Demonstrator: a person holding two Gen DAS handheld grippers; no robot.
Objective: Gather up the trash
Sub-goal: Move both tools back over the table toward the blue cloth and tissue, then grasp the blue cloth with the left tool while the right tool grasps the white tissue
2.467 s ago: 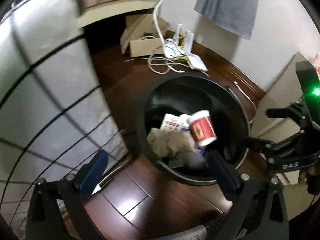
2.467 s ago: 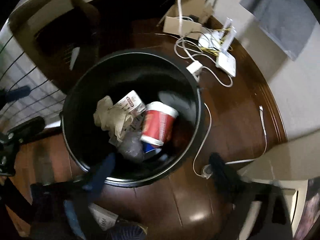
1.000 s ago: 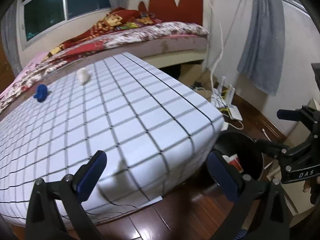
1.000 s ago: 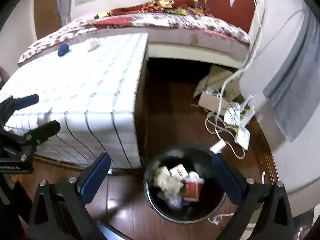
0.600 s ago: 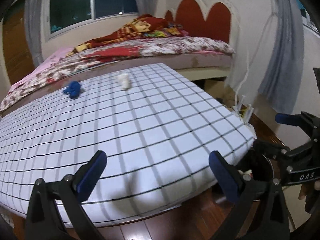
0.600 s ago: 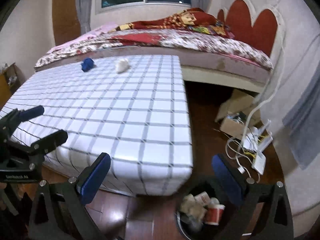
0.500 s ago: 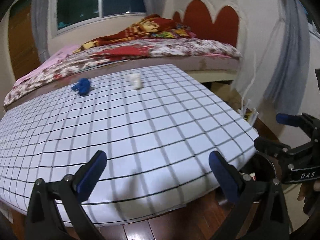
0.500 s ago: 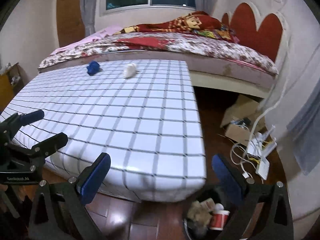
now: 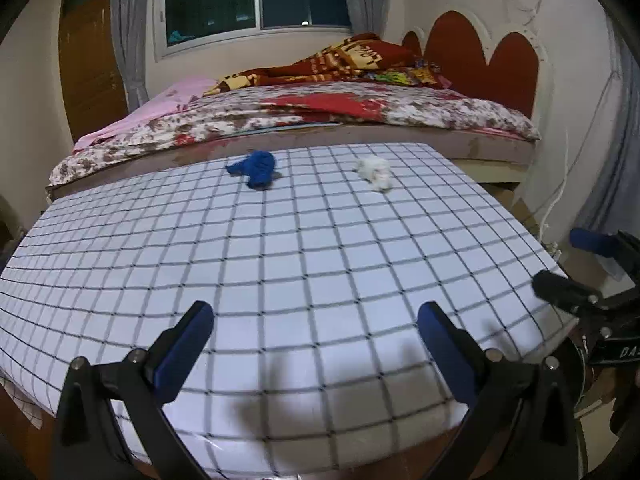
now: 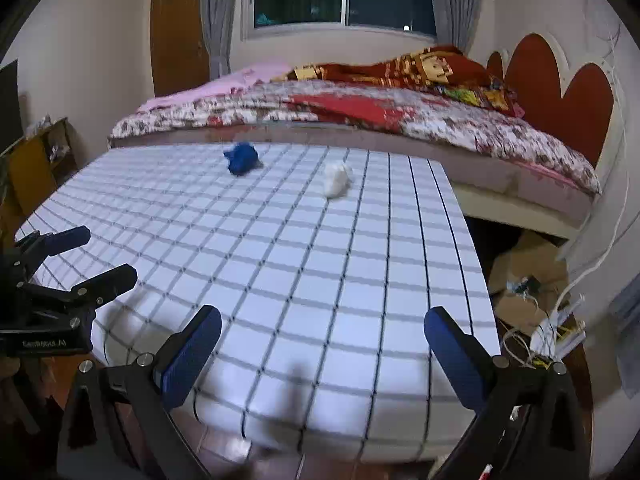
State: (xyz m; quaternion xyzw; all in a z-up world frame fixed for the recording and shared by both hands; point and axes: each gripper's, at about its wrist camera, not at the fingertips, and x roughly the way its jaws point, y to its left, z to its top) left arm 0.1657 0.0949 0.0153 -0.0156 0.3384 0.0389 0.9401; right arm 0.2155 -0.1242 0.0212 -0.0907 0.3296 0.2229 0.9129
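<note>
A crumpled blue wad [image 9: 256,168] and a crumpled white wad [image 9: 375,171] lie at the far side of a table with a white black-grid cloth [image 9: 280,264]. They also show in the right wrist view, blue wad [image 10: 241,157] and white wad [image 10: 337,178]. My left gripper [image 9: 312,328] is open and empty over the table's near edge. My right gripper [image 10: 322,330] is open and empty over the near edge too, to the right of the left one. The bin is out of view.
A bed [image 9: 360,116] with red and floral covers stands behind the table. Cardboard boxes [image 10: 528,280], cables and white devices [image 10: 556,336] lie on the dark wood floor at the right. A shelf [image 10: 36,160] stands at the left wall.
Both grippers have risen from the black bin with trash on the floor to above the table's near edge. The view now faces the two wads on the cloth.
</note>
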